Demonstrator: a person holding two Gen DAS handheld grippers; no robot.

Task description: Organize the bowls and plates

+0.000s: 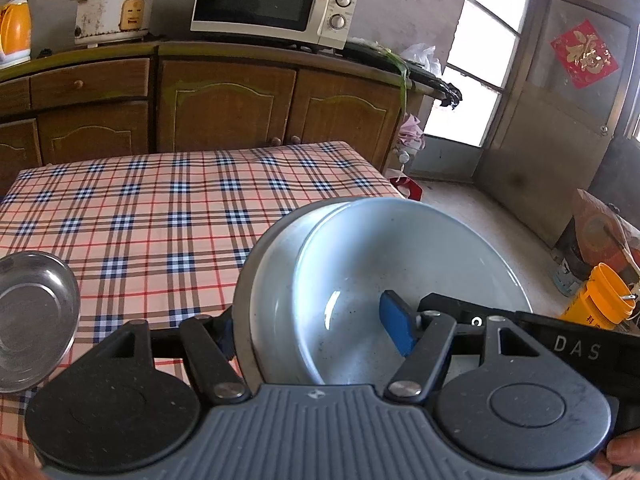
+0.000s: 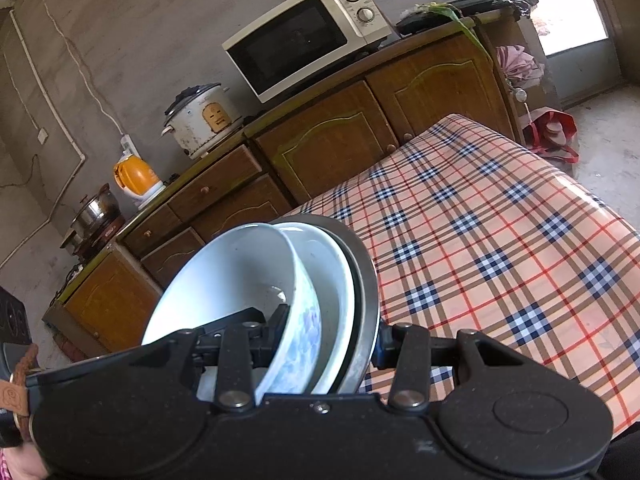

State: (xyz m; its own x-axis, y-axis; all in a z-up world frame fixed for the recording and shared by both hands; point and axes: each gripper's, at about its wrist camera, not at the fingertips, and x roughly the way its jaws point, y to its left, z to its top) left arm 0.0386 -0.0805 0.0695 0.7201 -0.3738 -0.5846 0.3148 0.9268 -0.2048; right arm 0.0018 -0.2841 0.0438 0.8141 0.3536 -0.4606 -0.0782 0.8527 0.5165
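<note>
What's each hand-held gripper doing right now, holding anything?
Left hand-held gripper: shut on the stack of dishes, clamping its rim.
Right hand-held gripper: shut on the stack of dishes, gripping the opposite rim.

We hold our left gripper (image 1: 320, 328) tilted downward, above the near right part of the table (image 1: 160, 208). Its blue pad (image 1: 396, 328) lies inside the stack of dishes (image 1: 360, 280), and the other finger is outside it, so the jaws are clamped on the stack. Our right gripper (image 2: 324, 340) also points downward and grips the same stack from the opposite side. A bit of our hand (image 1: 624, 456) shows at the corner.
</note>
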